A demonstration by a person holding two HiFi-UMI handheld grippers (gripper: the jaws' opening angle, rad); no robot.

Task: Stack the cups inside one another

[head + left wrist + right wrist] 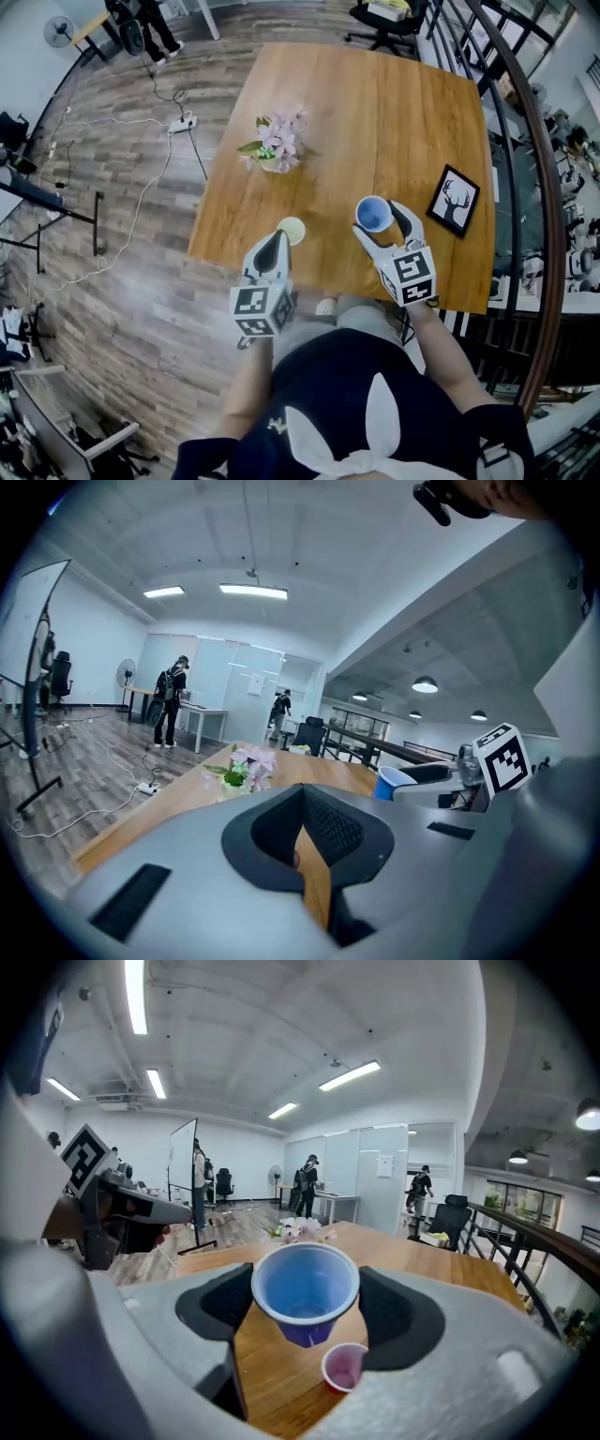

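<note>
Open office: desks, swivel chairs, whiteboard.

Both grippers are held out ahead of the body, the right one gripping and the left one closed on nothing.
The left gripper sits nearer and to the left. It tilts slightly downward, and its jaws meet at the tips with nothing between them. The right gripper reaches a little farther, to the right, with its jaws spread wide and pressing on the sides of a blue cup. The left forearm and right forearm extend forward from the torso.
</note>
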